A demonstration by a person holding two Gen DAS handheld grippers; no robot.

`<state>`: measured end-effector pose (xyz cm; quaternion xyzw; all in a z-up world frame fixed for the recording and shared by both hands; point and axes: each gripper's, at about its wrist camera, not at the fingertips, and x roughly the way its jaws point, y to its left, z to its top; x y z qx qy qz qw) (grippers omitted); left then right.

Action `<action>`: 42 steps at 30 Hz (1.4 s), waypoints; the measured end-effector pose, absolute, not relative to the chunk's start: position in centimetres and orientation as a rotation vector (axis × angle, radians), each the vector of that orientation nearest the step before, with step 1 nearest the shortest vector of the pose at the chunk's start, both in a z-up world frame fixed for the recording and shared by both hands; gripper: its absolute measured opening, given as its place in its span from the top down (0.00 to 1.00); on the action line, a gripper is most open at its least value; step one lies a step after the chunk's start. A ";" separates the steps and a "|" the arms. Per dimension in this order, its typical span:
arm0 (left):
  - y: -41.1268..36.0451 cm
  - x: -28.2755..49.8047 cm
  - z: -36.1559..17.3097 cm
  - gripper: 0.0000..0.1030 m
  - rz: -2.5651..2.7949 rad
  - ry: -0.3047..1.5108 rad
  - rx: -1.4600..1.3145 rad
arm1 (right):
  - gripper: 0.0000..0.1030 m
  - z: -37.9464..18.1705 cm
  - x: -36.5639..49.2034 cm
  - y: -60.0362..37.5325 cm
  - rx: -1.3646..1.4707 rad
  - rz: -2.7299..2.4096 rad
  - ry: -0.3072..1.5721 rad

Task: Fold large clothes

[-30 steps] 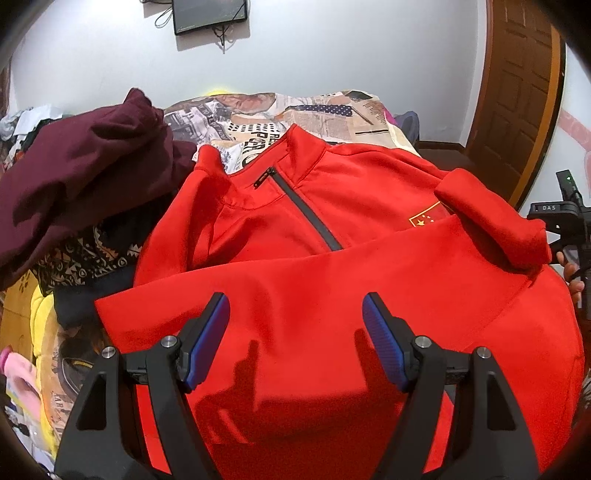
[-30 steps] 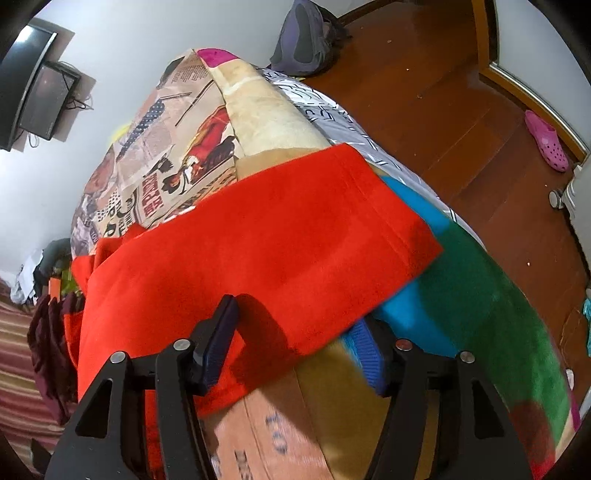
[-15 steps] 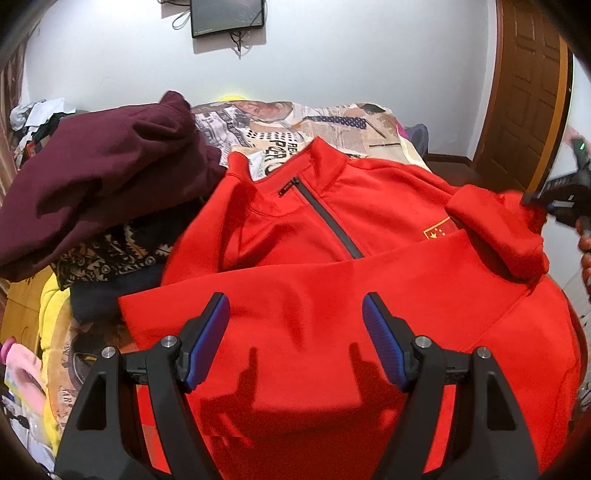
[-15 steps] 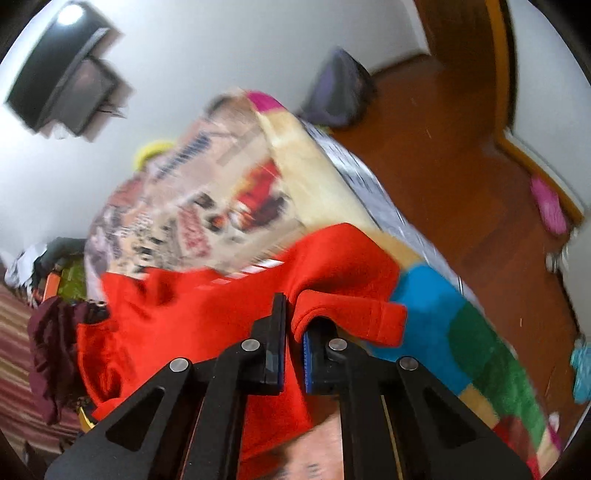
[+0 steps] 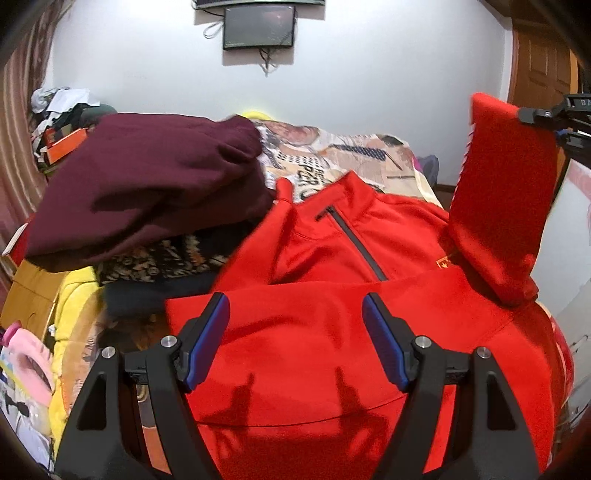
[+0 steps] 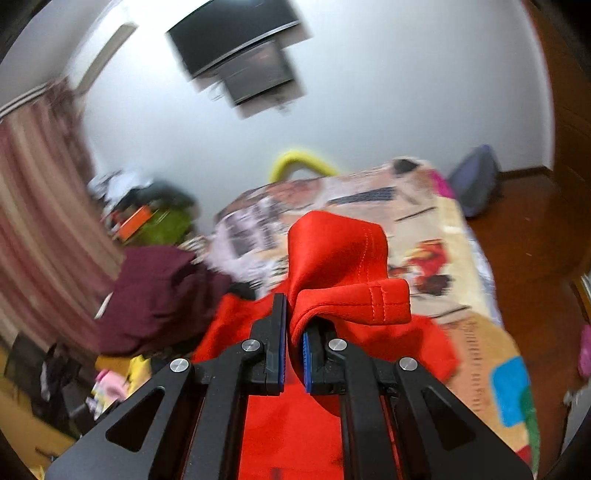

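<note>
Folding is at the sleeve stage: the right tool [image 6: 293, 347] is pinched on the cuff of the red jacket's sleeve [image 5: 502, 206] and holds it raised above the garment. The red jacket [image 5: 332, 332] lies front up on the bed [image 6: 461, 258], collar toward the far wall, zip partly closed, its other sleeve already laid across the chest. The left tool [image 5: 295, 339] hangs over the lower front, spread, gripping nothing. Judged next: carry the raised sleeve across the chest and lay it flat without dragging the body. Count: one red jacket, one maroon garment [image 5: 147, 184] heaped beside it, two tools, one wall screen [image 5: 258, 31].
</note>
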<state>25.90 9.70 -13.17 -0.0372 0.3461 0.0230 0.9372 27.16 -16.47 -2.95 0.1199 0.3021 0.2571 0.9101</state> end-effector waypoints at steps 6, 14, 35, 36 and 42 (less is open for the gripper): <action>13.1 24.2 -12.8 0.29 0.098 0.689 -0.097 | 0.94 -5.8 27.1 -8.7 0.190 0.670 0.742; 17.7 21.8 -13.9 0.29 0.187 0.717 -0.148 | 0.94 -13.4 25.9 -1.0 0.073 0.767 0.980; 17.3 21.8 -18.4 0.29 0.146 0.871 -0.215 | 0.69 -19.4 22.5 1.8 -0.179 0.795 1.201; 17.1 21.9 -18.5 0.29 0.137 0.877 -0.219 | 0.68 -18.9 22.5 1.2 -0.173 0.792 1.184; 14.4 23.6 -19.2 0.29 0.062 0.926 -0.236 | 0.62 -15.6 22.6 -4.0 -0.200 0.676 1.010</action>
